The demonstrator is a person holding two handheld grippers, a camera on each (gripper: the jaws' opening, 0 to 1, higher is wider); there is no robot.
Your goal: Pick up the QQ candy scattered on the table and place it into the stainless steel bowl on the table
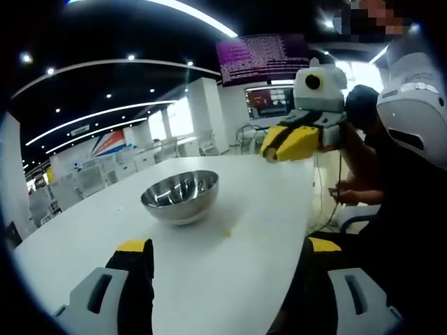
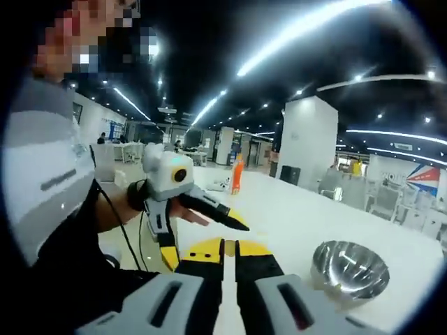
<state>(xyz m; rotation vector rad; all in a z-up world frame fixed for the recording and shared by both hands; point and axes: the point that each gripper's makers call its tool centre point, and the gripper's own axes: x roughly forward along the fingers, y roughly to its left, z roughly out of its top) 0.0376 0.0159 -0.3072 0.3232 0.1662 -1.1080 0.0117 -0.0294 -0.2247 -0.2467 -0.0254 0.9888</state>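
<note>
My left gripper (image 1: 227, 279) jaws are spread wide, empty. Right gripper (image 2: 230, 259) jaws are pressed together, nothing visible between them. Stainless steel bowl (image 1: 180, 196) sits on the white table (image 1: 265, 202); one small yellow candy (image 1: 226, 232) lies just beside it.

White table (image 1: 265, 209) bears a steel bowl (image 1: 180, 197).

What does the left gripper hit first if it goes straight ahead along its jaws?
Probably the white table: the left gripper, jaws open, points over bare tabletop toward a small yellow piece, apparently candy. The stainless steel bowl sits left of that line. Depth is unclear.
</note>
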